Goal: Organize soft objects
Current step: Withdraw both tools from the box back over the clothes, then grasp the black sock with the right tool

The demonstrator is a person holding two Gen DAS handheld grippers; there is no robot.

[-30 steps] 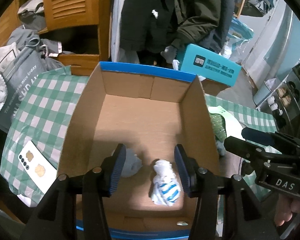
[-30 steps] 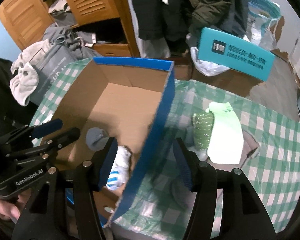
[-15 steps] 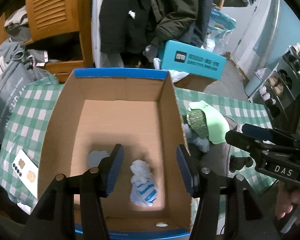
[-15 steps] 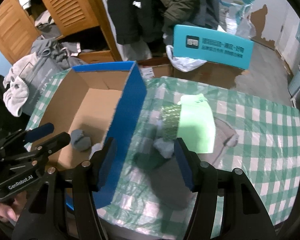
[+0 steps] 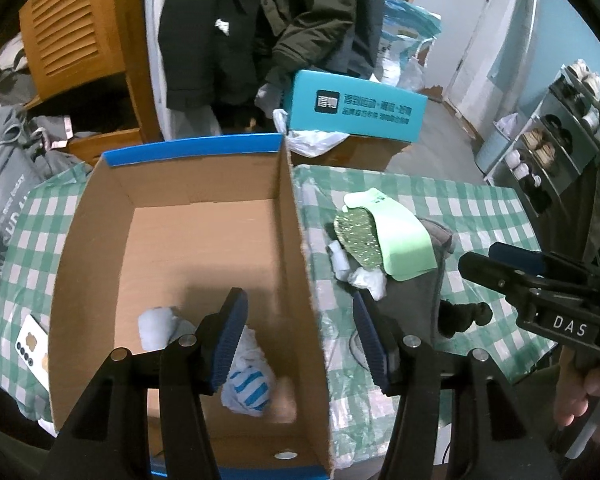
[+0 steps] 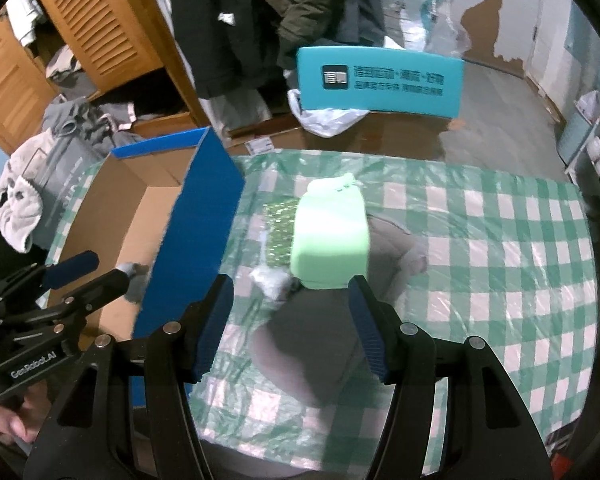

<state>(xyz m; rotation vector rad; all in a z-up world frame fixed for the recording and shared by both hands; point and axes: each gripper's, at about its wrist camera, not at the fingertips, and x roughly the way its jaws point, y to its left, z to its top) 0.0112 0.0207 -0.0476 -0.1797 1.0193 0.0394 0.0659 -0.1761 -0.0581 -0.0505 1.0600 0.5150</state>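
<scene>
An open cardboard box (image 5: pixel 100 240) with blue outer walls stands on the left of the checked table; it also shows in the right wrist view (image 6: pixel 204 216). Inside lie a grey sock ball (image 5: pixel 156 326) and a blue-striped white sock bundle (image 5: pixel 250 388). Right of the box lie a green glitter item (image 5: pixel 358 232) under a pale green card (image 5: pixel 400 240), small white bundles (image 5: pixel 364 278) and a grey cloth (image 6: pixel 320 344). My left gripper (image 5: pixel 300 340) is open, straddling the box's right wall. My right gripper (image 6: pixel 290 328) is open above the grey cloth.
A phone (image 5: pixel 32 350) lies on the table's left edge. A teal box (image 6: pixel 380 80) stands behind the table on cardboard. Clothes and a grey bag (image 5: pixel 4 208) pile at the left. Wooden cabinets and hanging coats are behind. A shoe rack (image 5: pixel 556 136) is at the right.
Both grippers have moved right: the left from over the box's inside to its right wall, the right from the box wall to over the grey cloth. Both stay open.
</scene>
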